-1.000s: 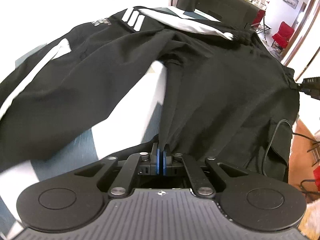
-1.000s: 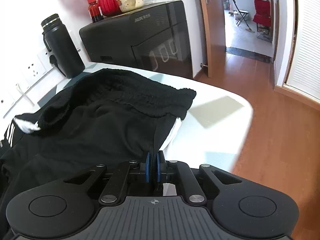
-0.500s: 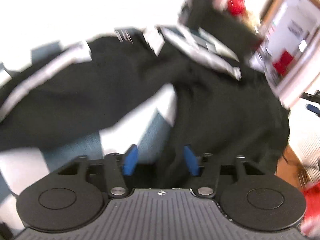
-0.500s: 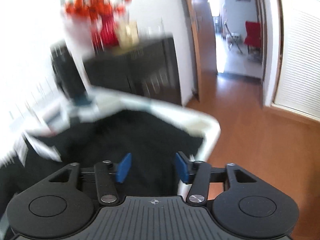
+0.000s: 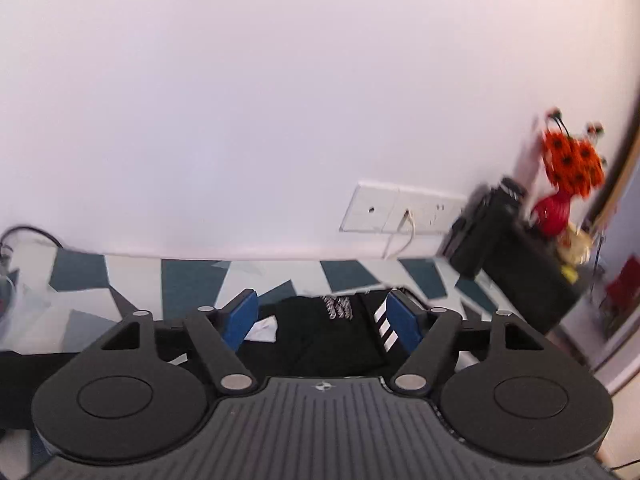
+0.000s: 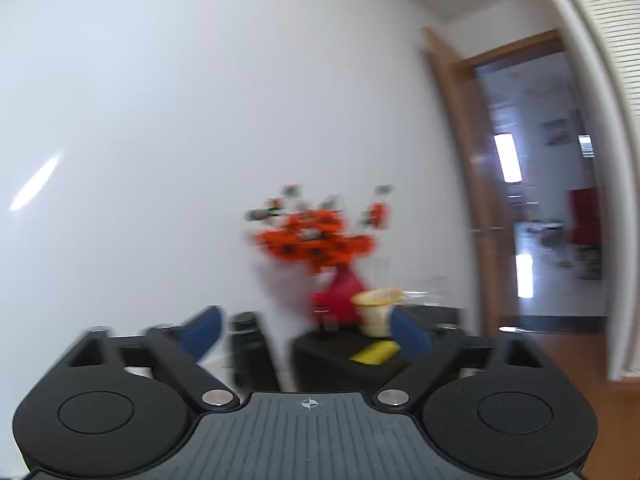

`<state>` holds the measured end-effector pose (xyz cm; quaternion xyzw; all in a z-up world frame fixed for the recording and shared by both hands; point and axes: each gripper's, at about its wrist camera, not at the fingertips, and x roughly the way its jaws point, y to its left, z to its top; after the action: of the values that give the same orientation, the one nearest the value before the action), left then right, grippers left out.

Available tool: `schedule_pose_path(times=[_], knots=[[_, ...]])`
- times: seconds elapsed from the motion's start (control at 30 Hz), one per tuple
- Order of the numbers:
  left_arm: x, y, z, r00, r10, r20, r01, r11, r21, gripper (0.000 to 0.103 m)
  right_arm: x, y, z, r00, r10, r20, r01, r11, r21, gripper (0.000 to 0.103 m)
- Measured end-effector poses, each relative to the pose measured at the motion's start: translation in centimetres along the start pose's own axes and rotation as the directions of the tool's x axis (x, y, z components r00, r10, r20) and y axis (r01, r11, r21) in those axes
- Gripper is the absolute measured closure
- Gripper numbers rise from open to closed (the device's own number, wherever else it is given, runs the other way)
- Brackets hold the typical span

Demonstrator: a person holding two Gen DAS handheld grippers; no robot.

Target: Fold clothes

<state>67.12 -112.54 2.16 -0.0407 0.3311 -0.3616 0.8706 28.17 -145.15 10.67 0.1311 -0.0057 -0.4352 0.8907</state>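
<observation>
Below left gripper [image 5: 322,316], on patterned bench [image 5: 192,280]: black garment [image 5: 320,344] w/ white stripes, lying loose. Released since 1 s ago; then pinched by both units, now free. Jaws spread wide on left, nothing between. Right gripper [image 6: 306,330] likewise wide, empty, raised and aimed at wall, red vase [image 6: 340,292] and doorway; garment out of its view. Fold pass judged complete; regrasp req'd for next fold. White print on garment present, too blurred to read.
</observation>
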Motion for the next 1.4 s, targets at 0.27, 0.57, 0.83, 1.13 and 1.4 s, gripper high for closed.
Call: schedule_pose_path(times=[0.27,0.57,0.83,1.13,1.4], knots=[[7.3,0.6,-7.3,0.954,0.143,-0.263,-0.123,0.988,0.092,0.03,9.7,9.1,-13.1,0.873,0.135,-0.468,-0.285,0.921,-0.266,0.033],[10.9,-0.3,-11.8,0.924,0.228,-0.307,-0.174,0.965,0.194,0.03,10.6,4.2,-19.1,0.717,0.145,-0.682,-0.236,0.971,-0.042,0.036],[13.6,0.6,-12.2,0.899,0.261,-0.353,-0.213,0.962,0.168,0.016,15.2,3.5,-24.3,0.651,-0.021,-0.759,-0.203,0.958,-0.201,0.038],[13.6,0.2,-12.8,0.891,0.285,-0.352,-0.223,0.953,0.206,0.015,20.6,2.4,-21.1,0.697,-0.029,-0.716,-0.318,0.883,-0.345,0.088],[14.5,0.2,-12.8,0.891,0.293,-0.347,-0.239,0.952,0.192,0.01,28.1,2.5,-13.3,0.941,-0.093,-0.325,0.01,0.969,-0.248,0.03]])
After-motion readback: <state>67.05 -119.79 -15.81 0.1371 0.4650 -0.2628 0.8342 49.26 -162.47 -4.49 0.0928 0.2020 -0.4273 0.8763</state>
